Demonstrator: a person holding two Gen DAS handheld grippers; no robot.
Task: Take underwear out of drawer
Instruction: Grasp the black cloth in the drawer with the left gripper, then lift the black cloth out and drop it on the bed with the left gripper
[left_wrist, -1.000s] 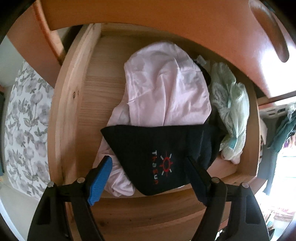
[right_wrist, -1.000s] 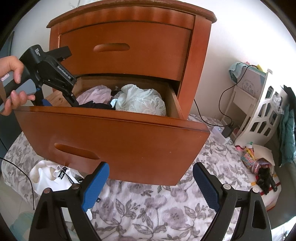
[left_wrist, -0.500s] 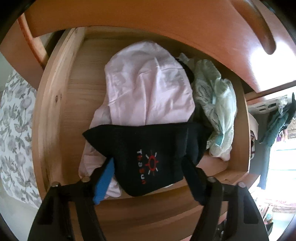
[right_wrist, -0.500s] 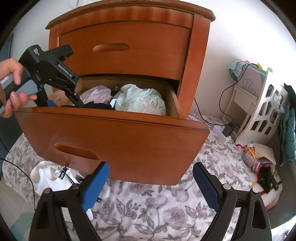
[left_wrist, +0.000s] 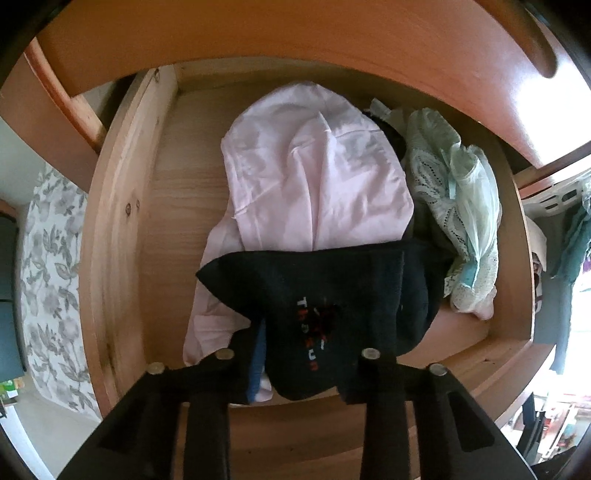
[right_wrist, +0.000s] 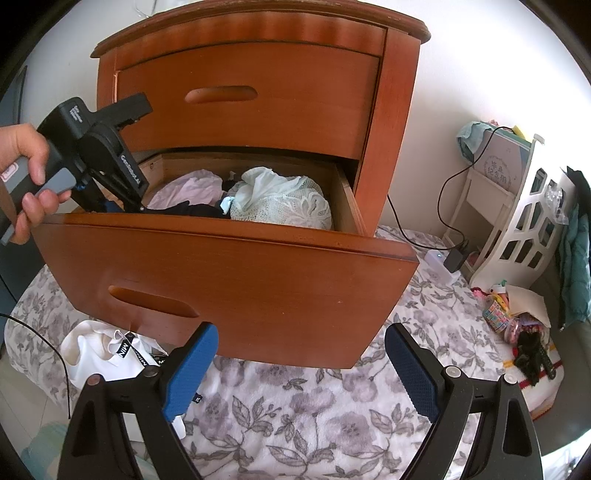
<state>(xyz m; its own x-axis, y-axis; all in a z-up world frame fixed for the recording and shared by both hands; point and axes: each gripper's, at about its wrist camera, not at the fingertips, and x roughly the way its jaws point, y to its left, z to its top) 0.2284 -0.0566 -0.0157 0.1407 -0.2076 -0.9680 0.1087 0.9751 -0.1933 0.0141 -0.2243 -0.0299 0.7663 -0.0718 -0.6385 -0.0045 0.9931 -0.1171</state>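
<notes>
The wooden drawer (left_wrist: 122, 206) stands pulled out of the nightstand. Black underwear (left_wrist: 332, 280) with a red and white logo lies at its front, over a pale pink garment (left_wrist: 314, 173). My left gripper (left_wrist: 314, 343) reaches down into the drawer. It is shut on the black underwear, which bunches between the fingers. In the right wrist view a hand holds the left gripper (right_wrist: 125, 206) over the drawer's left corner, where the black underwear (right_wrist: 195, 211) shows. My right gripper (right_wrist: 299, 369) is open and holds nothing, low in front of the drawer front (right_wrist: 236, 280).
A mint lace garment (left_wrist: 454, 199) fills the drawer's right side. The upper drawer (right_wrist: 243, 96) is closed just above. A white garment (right_wrist: 99, 354) lies on floral bedding (right_wrist: 295, 417) below. A white rack (right_wrist: 524, 206), a charger (right_wrist: 454, 258) and clutter sit to the right.
My left gripper has pushed deeper into the drawer and its fingers have closed together on the black underwear, crumpling the logo. The right gripper has stayed still.
</notes>
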